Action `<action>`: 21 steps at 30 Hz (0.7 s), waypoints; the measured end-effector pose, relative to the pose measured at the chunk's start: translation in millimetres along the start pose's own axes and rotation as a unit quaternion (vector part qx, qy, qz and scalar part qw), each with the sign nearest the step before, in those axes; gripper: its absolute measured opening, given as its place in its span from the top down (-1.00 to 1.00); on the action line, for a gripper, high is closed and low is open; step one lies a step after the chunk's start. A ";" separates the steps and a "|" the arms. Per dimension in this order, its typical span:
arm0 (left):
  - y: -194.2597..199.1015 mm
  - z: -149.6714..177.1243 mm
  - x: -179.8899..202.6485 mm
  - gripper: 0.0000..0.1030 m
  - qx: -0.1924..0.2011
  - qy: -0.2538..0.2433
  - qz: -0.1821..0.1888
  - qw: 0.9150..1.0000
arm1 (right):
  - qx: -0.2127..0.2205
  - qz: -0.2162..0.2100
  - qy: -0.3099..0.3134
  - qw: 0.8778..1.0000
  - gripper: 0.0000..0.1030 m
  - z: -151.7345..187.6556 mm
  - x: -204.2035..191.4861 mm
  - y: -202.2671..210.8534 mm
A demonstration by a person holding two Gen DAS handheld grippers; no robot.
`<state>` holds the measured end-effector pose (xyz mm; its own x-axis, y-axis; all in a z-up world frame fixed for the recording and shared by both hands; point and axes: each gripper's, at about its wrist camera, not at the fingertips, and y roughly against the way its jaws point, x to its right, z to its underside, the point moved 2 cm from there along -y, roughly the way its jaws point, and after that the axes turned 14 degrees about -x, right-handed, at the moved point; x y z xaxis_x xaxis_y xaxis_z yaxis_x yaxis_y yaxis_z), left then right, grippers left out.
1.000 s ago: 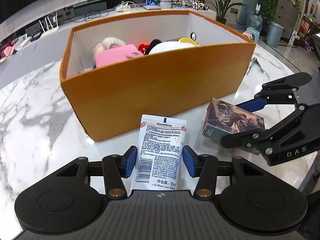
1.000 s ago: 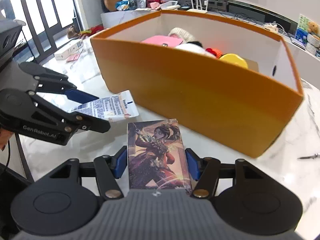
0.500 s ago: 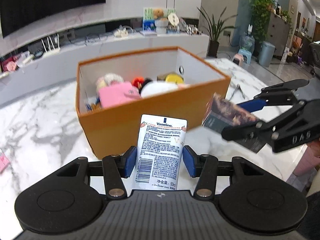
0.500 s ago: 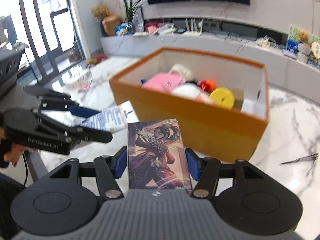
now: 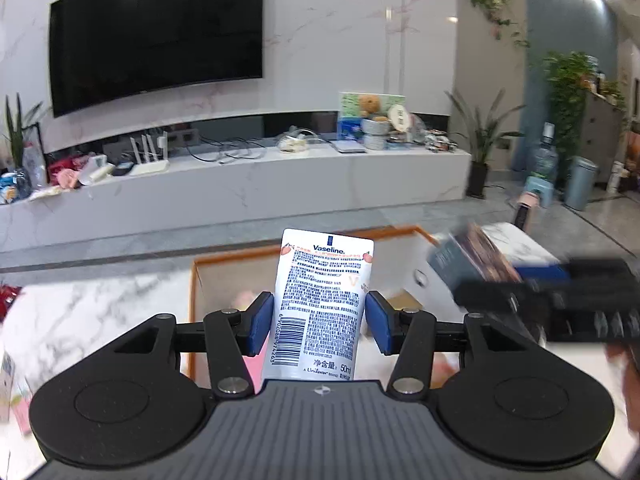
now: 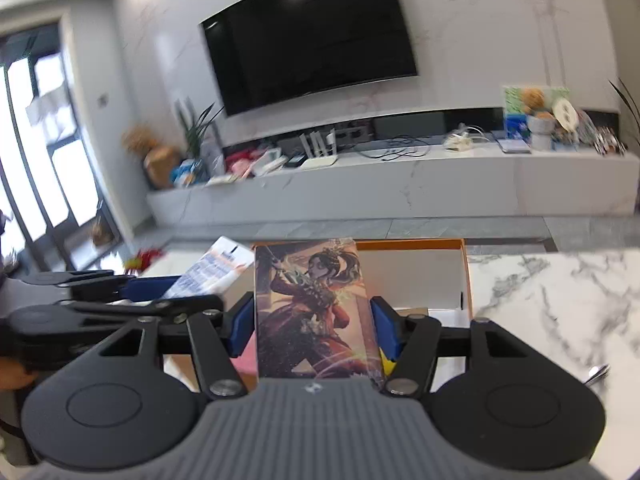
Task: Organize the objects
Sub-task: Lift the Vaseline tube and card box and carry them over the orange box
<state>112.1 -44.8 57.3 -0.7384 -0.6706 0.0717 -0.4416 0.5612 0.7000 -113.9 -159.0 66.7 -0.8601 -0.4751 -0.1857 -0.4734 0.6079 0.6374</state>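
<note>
So you're holding the white Vaseline tube (image 5: 322,304) upright in your left gripper (image 5: 320,326), blue pads pressing on both its sides, up over the near edge of the orange box (image 5: 240,258). Your right gripper (image 6: 314,326) is clamping the illustrated card box (image 6: 316,312) the same way, also hanging above the orange box, just right of the tube. The marble table (image 6: 560,292) is spreading out to the right, and a big TV (image 5: 156,32) is sitting on the far wall.
</note>
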 end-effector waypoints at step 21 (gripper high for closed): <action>-109.7 -7.5 -13.2 -0.12 -0.072 0.037 0.023 0.996 | -0.057 0.108 0.007 0.992 -0.20 3.1 2.5 -113.7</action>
<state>174.1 -101.1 -15.1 -0.7142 -0.6825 0.1550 -0.3260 0.5204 0.7892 -62.9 -227.4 -8.6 -0.9359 -0.3513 -0.0257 -0.2532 0.6204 0.7423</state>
